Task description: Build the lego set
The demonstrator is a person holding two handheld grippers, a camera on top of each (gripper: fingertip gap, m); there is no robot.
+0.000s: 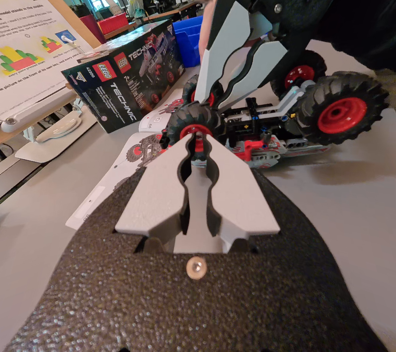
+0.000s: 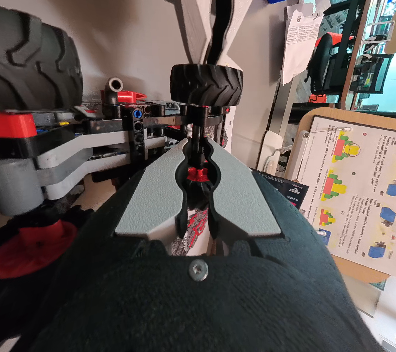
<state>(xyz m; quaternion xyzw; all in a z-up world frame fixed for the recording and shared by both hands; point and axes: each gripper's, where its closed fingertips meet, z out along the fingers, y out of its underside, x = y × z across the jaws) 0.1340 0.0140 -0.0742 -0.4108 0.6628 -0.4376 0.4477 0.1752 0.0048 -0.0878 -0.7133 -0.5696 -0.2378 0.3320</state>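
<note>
Toy truck point(image 1: 263, 127) on its side on the grey table point(image 1: 321, 213), straight ahead of both tools. Left gripper point(image 1: 198, 140) nearly closed, tips pinching the red hub of the near front wheel point(image 1: 192, 118). Right gripper point(image 2: 198, 144) reaching in from the opposite side, clamped on the axle beside the far front wheel point(image 2: 198, 183). Open booklet point(image 1: 128, 153) flat under the truck's front end. Set box point(image 1: 128, 77) standing beyond, left of the left gripper; blue bin point(image 1: 188, 41) behind it.
</note>
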